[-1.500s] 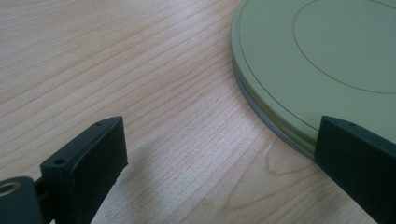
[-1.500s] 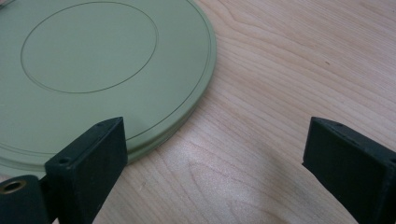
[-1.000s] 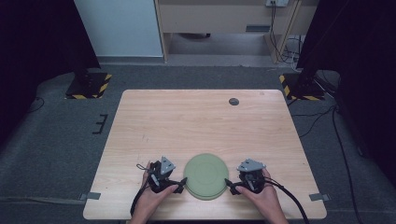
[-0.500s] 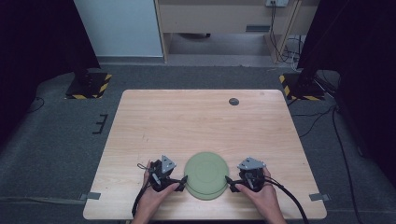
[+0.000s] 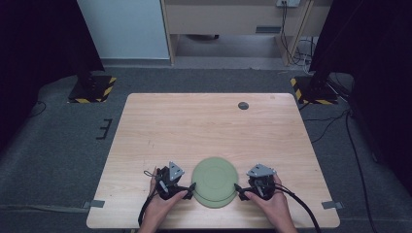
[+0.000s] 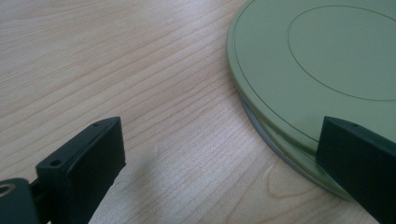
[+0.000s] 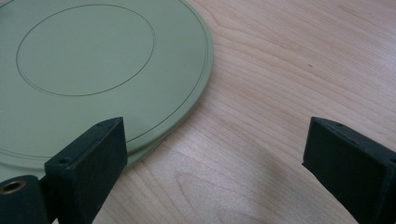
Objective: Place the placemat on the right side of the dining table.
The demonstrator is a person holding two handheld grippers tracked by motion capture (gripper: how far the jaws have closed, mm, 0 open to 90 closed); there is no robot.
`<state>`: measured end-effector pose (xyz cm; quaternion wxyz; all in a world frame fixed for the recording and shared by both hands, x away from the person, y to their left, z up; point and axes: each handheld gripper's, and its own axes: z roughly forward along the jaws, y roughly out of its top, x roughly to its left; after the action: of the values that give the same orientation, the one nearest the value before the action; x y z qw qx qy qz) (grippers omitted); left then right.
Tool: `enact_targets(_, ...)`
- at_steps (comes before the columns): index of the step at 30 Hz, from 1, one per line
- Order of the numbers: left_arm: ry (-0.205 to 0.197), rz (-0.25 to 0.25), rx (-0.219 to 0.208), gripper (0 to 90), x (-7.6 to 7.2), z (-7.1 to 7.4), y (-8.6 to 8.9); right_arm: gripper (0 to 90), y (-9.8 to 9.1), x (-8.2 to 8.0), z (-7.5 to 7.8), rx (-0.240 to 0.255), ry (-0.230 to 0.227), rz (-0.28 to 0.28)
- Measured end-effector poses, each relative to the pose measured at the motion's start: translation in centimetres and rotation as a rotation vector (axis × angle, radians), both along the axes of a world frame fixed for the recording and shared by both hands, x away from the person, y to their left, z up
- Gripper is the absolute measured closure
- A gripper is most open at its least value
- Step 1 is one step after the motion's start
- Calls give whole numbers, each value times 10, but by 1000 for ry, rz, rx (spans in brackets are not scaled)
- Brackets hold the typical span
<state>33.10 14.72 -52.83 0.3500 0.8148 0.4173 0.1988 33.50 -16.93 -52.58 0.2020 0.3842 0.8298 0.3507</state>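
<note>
While nothing has visibly shifted since a second ago, the left gripper (image 5: 190, 187) and right gripper (image 5: 237, 189) sit at the desk's (image 5: 204, 126) near edge, jaws apart, flanking the green plates (image 5: 214, 181). These lie flat, stacked, between them; being round, they show no long axis. Far off, a small dark disc (image 5: 243, 105) rests near the far edge

two stacked green plates (image 5: 214, 181), flat
</note>
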Motion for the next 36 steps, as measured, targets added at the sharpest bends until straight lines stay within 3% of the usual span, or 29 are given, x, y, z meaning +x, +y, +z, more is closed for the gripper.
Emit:
enact_targets(9,-16,17,3,24,-1,1,-2,80,-2,0,-1,41,16,-3)
enact_targets(15,-8,16,5,12,0,0,-2,72,0,-2,-2,22,20,7)
enact_targets(25,-18,31,-4,3,5,-1,-3,62,1,3,-2,20,8,-45)
enact_targets(32,-8,13,4,21,1,0,-5,82,3,-2,-2,21,16,-5)
enact_targets(36,-9,19,6,9,2,0,-5,66,3,0,-2,17,14,-10)
